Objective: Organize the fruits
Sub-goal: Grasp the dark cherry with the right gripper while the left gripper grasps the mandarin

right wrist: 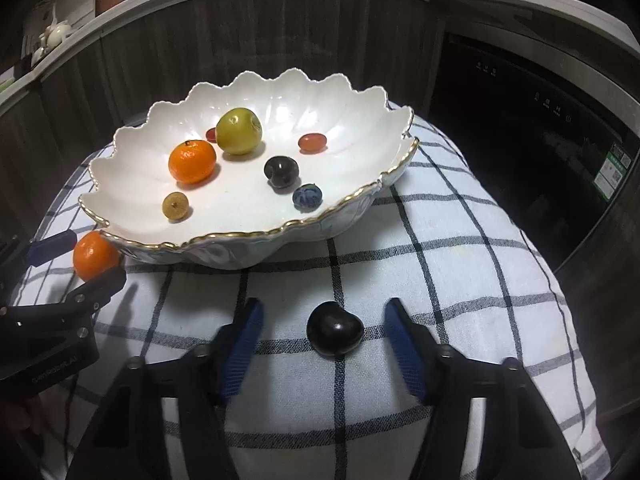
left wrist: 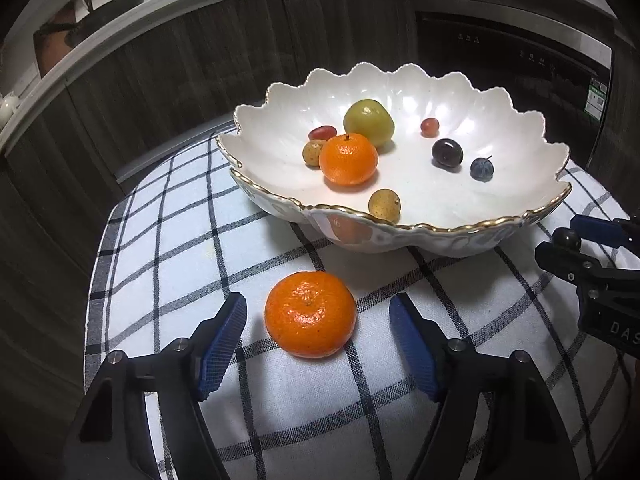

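Nearest me, my left gripper stands spread around a loose mandarin on the checked cloth, pads not touching. I judge it light, soft-skinned and pebbly; grip across its middle. My right gripper straddles a glossy dark plum, also apart; smooth, likely slippery. Beyond sits the scalloped white bowl, gold-rimmed, fragile, holding more fruit.
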A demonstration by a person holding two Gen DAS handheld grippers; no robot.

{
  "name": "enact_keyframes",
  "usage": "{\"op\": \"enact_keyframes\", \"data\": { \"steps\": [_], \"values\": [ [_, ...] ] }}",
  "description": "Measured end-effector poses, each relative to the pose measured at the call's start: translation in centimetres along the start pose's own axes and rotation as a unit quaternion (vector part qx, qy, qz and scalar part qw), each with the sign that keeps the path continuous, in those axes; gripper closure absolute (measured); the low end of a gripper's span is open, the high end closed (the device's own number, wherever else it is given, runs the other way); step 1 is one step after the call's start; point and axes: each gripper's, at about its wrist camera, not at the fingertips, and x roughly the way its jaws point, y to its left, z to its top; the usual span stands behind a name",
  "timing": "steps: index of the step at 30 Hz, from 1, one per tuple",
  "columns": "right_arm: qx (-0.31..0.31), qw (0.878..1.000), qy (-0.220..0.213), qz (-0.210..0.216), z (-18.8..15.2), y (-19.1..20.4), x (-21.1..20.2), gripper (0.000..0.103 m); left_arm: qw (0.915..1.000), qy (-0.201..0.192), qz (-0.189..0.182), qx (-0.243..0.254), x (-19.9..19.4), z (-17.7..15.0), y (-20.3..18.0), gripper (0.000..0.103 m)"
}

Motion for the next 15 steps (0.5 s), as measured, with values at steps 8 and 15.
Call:
{"op": "enact_keyframes", "data": {
  "steps": [8, 15],
  "values": [
    [0.001, 1.000, 0.013, 0.006, -0.39, -0.12, 0.59, 0.059, 0.9997, 0.020, -0.004, -0.011, 0.65, -0.09, 0.38, 0.054],
    [0.005, 1.000, 0.010, 0.004, -0.24, -0.45, 0.64, 0.073, 0.9996, 0.017, -0.004, -0.021, 0.40, -0.19, 0.52, 0.059]
  ]
}}
